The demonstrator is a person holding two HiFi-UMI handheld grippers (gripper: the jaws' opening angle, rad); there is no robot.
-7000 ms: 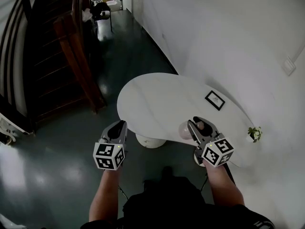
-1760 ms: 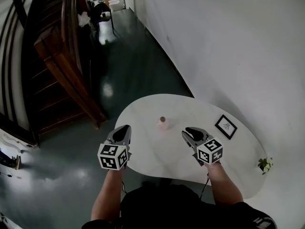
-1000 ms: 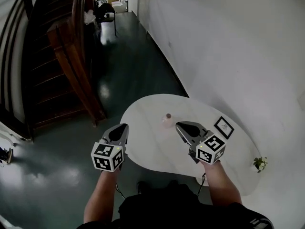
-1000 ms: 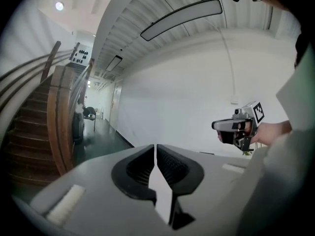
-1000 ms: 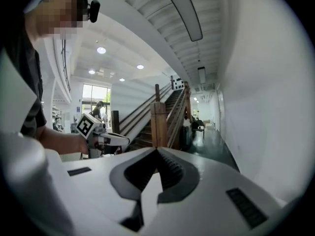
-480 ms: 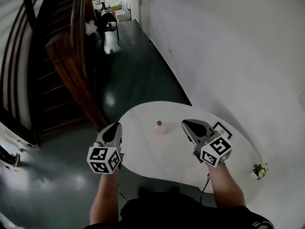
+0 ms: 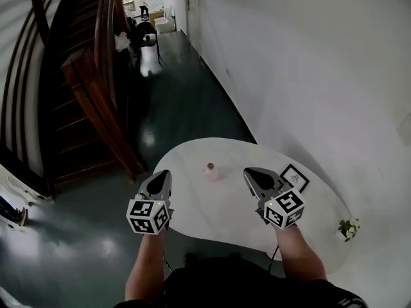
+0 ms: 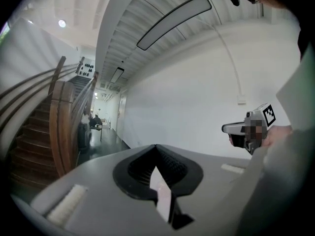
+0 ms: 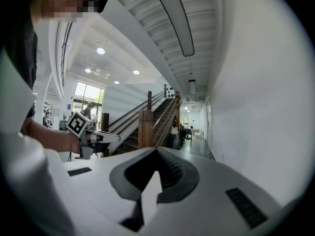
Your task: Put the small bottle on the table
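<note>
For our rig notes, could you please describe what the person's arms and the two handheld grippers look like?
The left gripper and right gripper have grey, tapering shells with a black recess round the black, ribbed fingers. At the rear sit the left cube and right cube, white with black square markers. The left forearm and right forearm are unsleeved below a dark top.

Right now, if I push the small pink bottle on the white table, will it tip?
Upright and squat, the small pink dark-capped bottle would probably slide, not tip. Being small, it is likely light; the white table looks smooth.
</note>
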